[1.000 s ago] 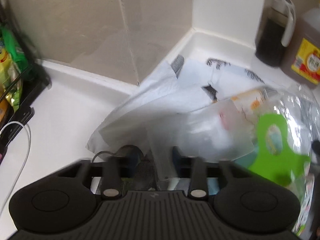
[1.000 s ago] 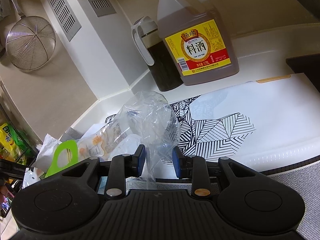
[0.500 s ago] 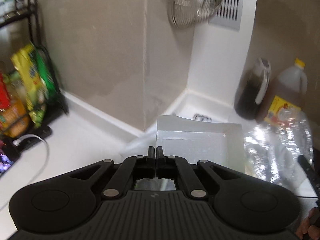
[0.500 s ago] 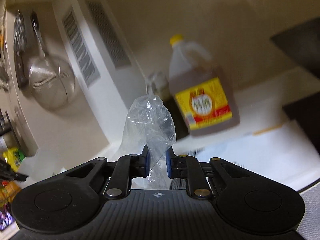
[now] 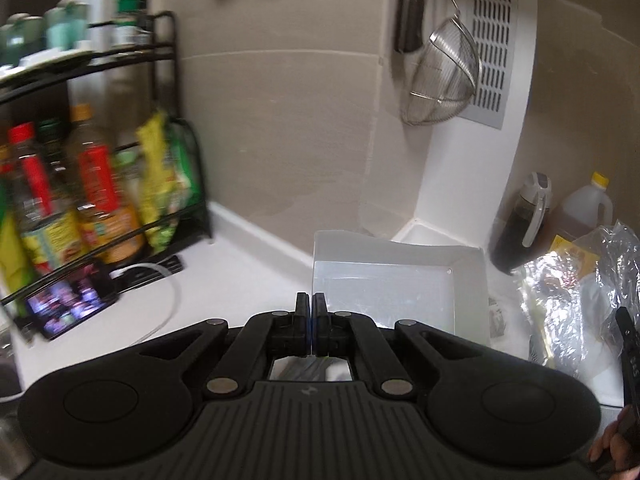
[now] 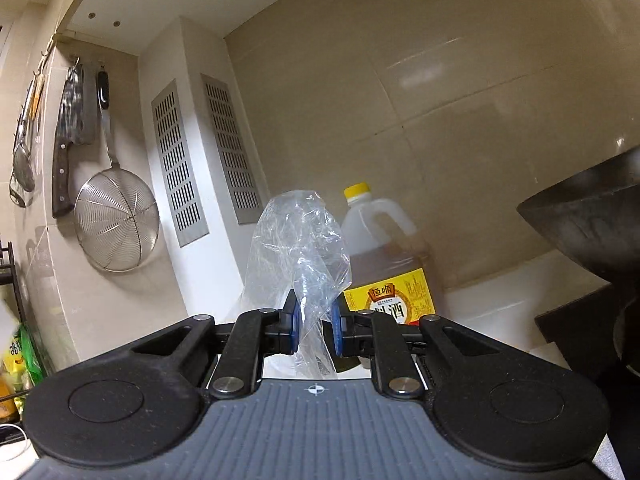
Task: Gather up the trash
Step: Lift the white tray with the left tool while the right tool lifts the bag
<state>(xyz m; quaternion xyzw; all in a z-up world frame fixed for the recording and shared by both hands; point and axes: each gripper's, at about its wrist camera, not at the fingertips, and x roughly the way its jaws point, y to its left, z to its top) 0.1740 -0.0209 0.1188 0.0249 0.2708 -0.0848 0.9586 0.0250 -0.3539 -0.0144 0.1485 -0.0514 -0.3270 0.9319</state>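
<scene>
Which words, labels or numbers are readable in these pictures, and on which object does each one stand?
"恒顺" and "料酒": yellow label of the big jug, in the right wrist view.
Small print on that label: too small to read.
Rack bottles and packets: too blurred to read.
Phone screen: blurred.
Marking on the black part at the right edge: unclear.

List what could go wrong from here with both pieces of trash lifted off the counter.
1. The left gripper pinches only an edge of the white tray; it could slip or tip out.
2. The clear plastic bag in the right gripper is thin and may slide free.
3. The bag hangs near the cooking wine jug.
</scene>
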